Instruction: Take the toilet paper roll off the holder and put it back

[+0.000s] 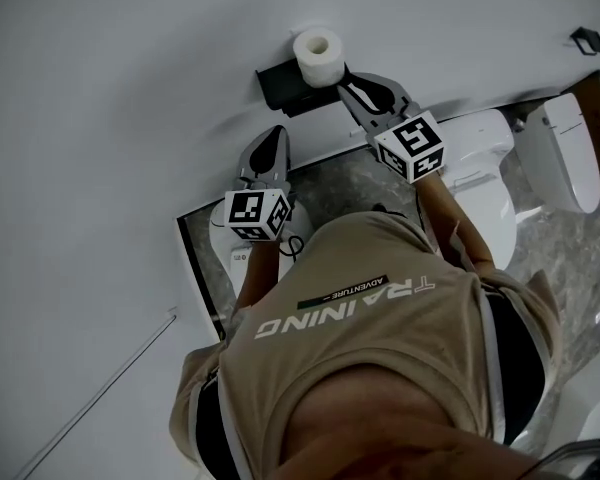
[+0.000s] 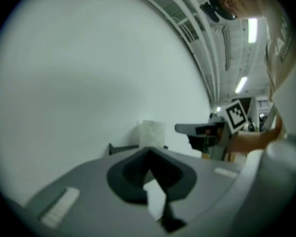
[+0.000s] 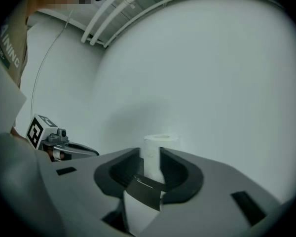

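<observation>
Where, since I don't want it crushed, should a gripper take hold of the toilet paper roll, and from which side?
Across the curved outer side of the toilet paper roll, near mid-height, coming level from the room side. It stands upright by the wall, hollow core up, with the black holder on one flank, so the front and far flank look free. Squeeze lightly.

Head view overhead; both gripper views near, toward roll (image 3: 160, 149).

Dim, grey light with soft shadows; gripper views bend at black corners (nearest parts blurred)
</observation>
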A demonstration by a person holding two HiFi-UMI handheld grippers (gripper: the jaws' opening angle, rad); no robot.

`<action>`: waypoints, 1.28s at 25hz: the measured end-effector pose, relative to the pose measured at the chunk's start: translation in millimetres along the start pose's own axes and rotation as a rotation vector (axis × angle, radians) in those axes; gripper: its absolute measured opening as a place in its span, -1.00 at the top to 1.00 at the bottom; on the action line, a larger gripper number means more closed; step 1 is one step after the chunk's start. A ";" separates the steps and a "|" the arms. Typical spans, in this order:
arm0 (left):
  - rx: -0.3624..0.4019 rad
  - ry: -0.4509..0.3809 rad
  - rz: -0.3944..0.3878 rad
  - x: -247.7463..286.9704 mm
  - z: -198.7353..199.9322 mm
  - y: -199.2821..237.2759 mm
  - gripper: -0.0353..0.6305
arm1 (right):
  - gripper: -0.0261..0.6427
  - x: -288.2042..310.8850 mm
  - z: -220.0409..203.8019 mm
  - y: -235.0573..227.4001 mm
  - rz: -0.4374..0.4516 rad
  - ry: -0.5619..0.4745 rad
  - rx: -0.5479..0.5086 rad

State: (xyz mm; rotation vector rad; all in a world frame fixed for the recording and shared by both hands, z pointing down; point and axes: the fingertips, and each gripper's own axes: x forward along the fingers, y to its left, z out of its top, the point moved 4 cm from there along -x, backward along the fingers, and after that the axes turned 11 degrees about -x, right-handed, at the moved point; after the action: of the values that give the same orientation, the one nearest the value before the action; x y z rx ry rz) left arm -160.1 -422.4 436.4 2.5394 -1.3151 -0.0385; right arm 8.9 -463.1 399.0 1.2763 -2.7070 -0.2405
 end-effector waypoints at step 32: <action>-0.082 -0.039 0.177 -18.2 -21.0 2.5 0.89 | -0.09 100.1 -25.3 -29.2 0.072 0.151 -0.041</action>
State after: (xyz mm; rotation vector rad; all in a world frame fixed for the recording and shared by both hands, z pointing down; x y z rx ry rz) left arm -169.6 -404.2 455.3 2.3571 -1.5154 -0.1043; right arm -27.3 -561.0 423.6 1.1350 -2.6002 -0.1821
